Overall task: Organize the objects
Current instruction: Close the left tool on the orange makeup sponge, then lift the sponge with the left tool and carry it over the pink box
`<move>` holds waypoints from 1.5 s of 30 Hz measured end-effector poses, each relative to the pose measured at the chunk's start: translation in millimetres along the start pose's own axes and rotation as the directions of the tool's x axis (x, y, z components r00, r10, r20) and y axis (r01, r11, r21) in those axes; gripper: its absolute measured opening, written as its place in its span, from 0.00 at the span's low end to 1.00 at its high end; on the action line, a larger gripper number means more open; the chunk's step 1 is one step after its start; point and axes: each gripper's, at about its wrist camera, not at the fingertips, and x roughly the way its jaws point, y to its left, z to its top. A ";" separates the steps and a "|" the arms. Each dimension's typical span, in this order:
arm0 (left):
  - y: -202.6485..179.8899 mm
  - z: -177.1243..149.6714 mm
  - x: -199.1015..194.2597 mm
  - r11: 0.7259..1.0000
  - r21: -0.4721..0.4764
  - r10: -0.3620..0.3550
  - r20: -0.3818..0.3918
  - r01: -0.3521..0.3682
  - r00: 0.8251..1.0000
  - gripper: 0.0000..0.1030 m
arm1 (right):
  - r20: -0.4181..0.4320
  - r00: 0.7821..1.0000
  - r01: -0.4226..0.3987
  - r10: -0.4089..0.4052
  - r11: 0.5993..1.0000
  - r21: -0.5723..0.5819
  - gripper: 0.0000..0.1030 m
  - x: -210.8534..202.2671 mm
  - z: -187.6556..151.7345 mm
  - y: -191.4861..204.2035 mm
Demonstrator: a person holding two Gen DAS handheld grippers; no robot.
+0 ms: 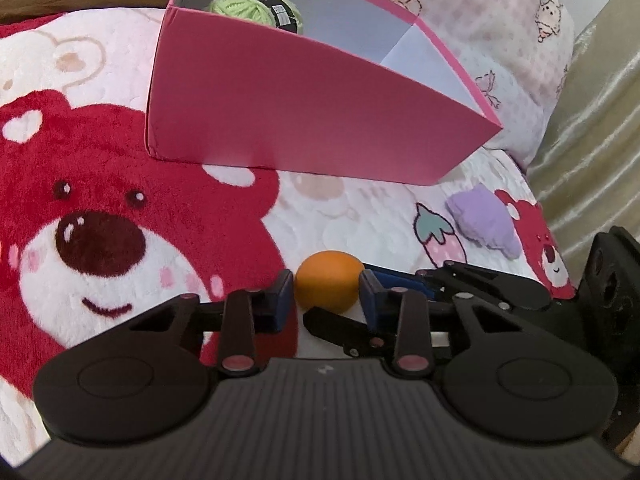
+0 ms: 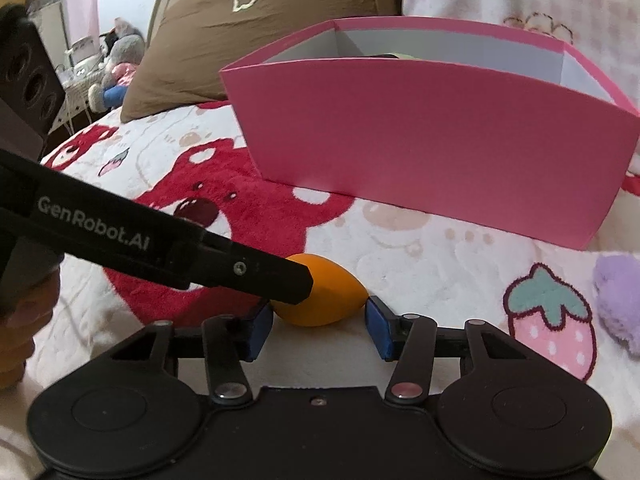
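Between both sets of blue pads: one orange egg-shaped ball [image 2: 320,296] on the bear blanket [image 2: 420,248].

Going left to right, the left gripper [image 1: 326,292] sits spread around it, pads just beside it but maybe not touching. The right gripper [image 2: 320,320] brackets it tip to tip along its long axis, contact hard to call. Pink box [image 2: 432,144] straight ahead, yarn [image 1: 240,10] inside, purple plush [image 2: 620,300] off right.
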 end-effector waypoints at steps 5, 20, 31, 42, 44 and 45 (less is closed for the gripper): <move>1.4 2.1 1.2 0.999 -0.038 -0.009 -0.014 0.009 1.000 0.29 | 0.003 1.000 0.008 -0.008 1.000 -0.028 0.54 -0.6 3.5 4.3; -11.6 10.3 -16.3 0.998 -0.055 -0.017 -0.038 0.015 0.999 0.29 | -0.016 1.000 -0.001 0.000 0.996 -0.084 0.54 -22.5 28.2 13.8; -30.9 31.2 -56.9 1.000 0.010 -0.010 -0.062 0.010 0.998 0.31 | 0.034 0.999 0.026 -0.021 0.988 -0.150 0.54 -63.0 52.5 33.3; -50.7 34.2 -87.7 0.999 0.050 0.004 -0.019 -0.003 1.000 0.32 | 0.060 0.996 0.074 -0.063 0.980 -0.183 0.55 -91.7 68.6 53.2; -53.8 34.6 -93.2 0.999 0.054 0.002 -0.017 -0.001 1.000 0.32 | 0.068 0.995 0.082 -0.070 0.979 -0.186 0.55 -94.9 71.3 56.1; -55.5 34.8 -95.4 0.998 0.058 0.001 -0.018 0.000 1.000 0.32 | 0.072 0.995 0.085 -0.073 0.979 -0.187 0.55 -96.3 72.1 56.9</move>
